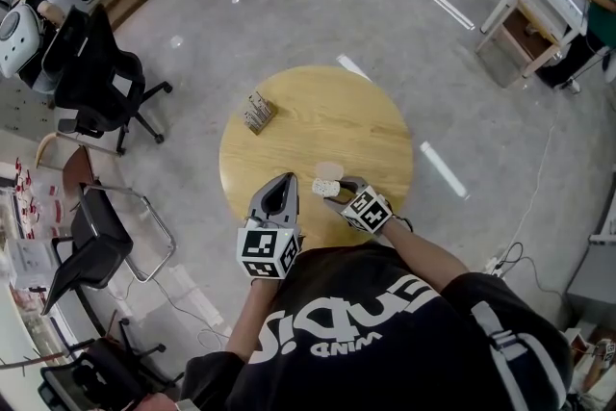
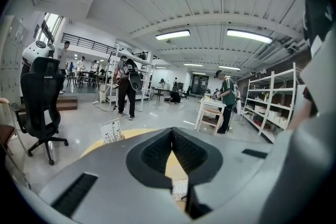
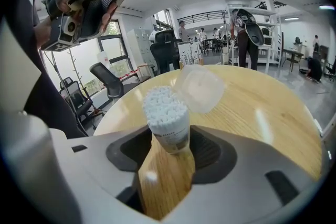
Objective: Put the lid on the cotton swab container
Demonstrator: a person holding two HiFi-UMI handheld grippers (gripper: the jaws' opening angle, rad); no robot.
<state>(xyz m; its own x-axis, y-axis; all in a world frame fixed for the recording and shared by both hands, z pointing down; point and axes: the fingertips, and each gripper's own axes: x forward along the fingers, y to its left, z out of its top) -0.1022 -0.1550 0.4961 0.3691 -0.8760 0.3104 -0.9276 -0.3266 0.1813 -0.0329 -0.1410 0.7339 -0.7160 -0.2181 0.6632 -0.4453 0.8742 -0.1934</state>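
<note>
Here, in the head view, a round wooden tabletop (image 1: 361, 115) is seen on a grey floor, with a small printed card stand (image 1: 257, 112) set near its far left edge. The left tongs (image 1: 285, 180) are held over the near edge of the tabletop, closed and with nothing in them. The right tongs (image 1: 336, 189) are placed just beside them, around the cotton swab container (image 1: 325, 189). The lid (image 1: 329, 170) is seen lying on the wood just beyond the container, off it.

In the left gripper view, the two jaws are shown pressed together at their tips, with nothing caught between them. The card stand is seen beyond them at the left, and black office chairs (image 2: 41, 97) on the floor further left.

In the right gripper view, the container is shown upright between the jaws, its open top packed with white swab heads. Both pads are laid against its sides, so it is gripped. The translucent lid is seen just behind it, resting on the tabletop.
</note>
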